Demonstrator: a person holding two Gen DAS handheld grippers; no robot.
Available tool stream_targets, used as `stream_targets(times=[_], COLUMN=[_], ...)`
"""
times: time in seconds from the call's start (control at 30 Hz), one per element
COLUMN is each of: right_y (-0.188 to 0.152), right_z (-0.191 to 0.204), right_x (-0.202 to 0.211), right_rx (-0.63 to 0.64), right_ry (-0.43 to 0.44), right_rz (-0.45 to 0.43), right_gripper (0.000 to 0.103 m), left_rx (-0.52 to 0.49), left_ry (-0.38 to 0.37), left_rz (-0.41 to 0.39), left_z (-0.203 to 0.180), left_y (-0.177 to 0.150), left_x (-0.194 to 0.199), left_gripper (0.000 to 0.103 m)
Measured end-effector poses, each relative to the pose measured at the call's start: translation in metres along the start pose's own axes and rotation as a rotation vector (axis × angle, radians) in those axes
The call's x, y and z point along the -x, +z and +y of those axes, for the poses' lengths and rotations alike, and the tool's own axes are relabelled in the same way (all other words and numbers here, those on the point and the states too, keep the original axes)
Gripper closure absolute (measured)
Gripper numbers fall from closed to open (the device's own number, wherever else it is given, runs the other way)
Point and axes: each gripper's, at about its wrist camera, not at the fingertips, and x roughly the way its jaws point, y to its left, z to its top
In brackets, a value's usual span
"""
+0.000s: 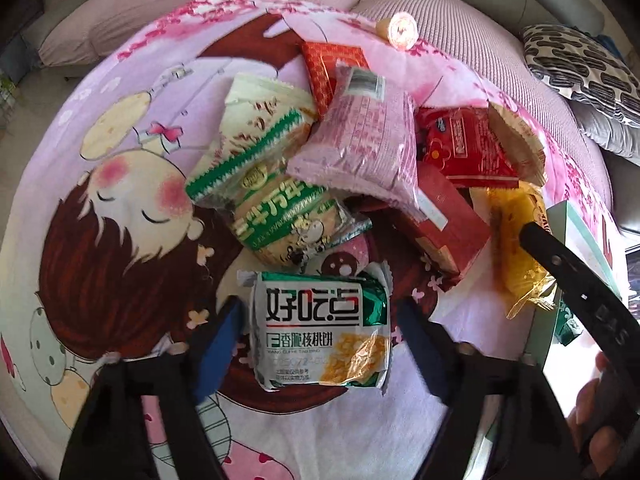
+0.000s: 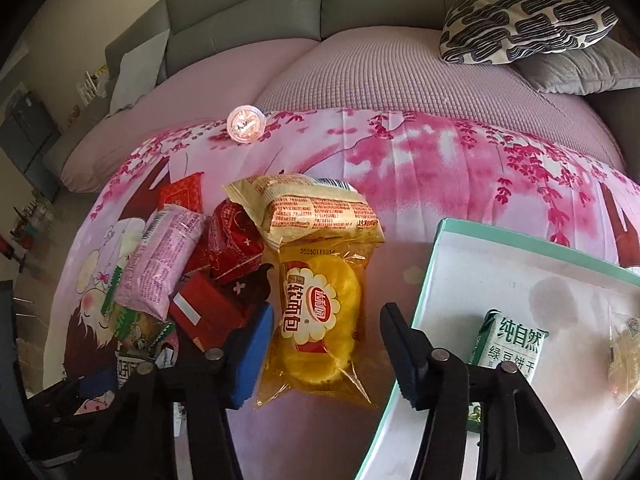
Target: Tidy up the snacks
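Evidently each tool straddles its target: the left gripper (image 1: 320, 340), jaws wide and holding nothing, brackets the white-and-green walnut biscuit packet (image 1: 322, 330); the right gripper (image 2: 328, 356), equally open, flanks the clear yellow soft-bread bag (image 2: 320, 320) just beside the mint-rimmed white box (image 2: 520, 248), presumably for loading.

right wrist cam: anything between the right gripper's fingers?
Yes. In the right wrist view the yellow soft-bread packet lies on the blanket between the open right gripper fingers; no contact shows.

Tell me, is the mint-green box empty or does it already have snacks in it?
Not empty. The mint-green box already holds a green-and-white biscuit pack and a clear-wrapped snack on its white floor.
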Motion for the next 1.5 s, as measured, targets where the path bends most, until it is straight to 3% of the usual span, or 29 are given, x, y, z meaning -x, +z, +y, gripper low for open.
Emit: stream_targets(times=[0.03,0.37,0.67,0.93,1.3,1.5], right_y=[0.000,-0.011,-0.032,-0.048,-0.055,-0.055], right_z=[0.001,0.005,0.006,0.001,-0.025,-0.064], right_x=[-0.004,-0.009,0.028,0.070,0.092,0.106], right_rx=[-0.002,0.006,-0.012,-0.039,-0.109,-0.182], right_ry=[0.009,0.011,0.043,0.064,0.053,-0.023], right_rz=[0.010,0.023,-0.019,-0.083,-0.107,-0.129], right_gripper=[0.051,0.060,0.061,0.061,0.061,0.061], left_rx=[-0.001,-0.011,-0.010,0.001,0.005,-0.049], left_ry=[0.002,0.001,-0.019,-0.055,-0.062,-0.106], left_rz=[0.004,-0.019,-0.061,-0.145,-0.193,-0.207], left_z=[0.001,-0.001,0.003,0.010,-0.002,-0.030], left_y=[-0.001,-0.001,-0.002,-0.005,-0.001,-0.003], left_x=[-0.001,0.004,0.020,0.054,0.070,0.073], left_gripper=[0.036,0.041,0.042,0.042,0.042,0.042])
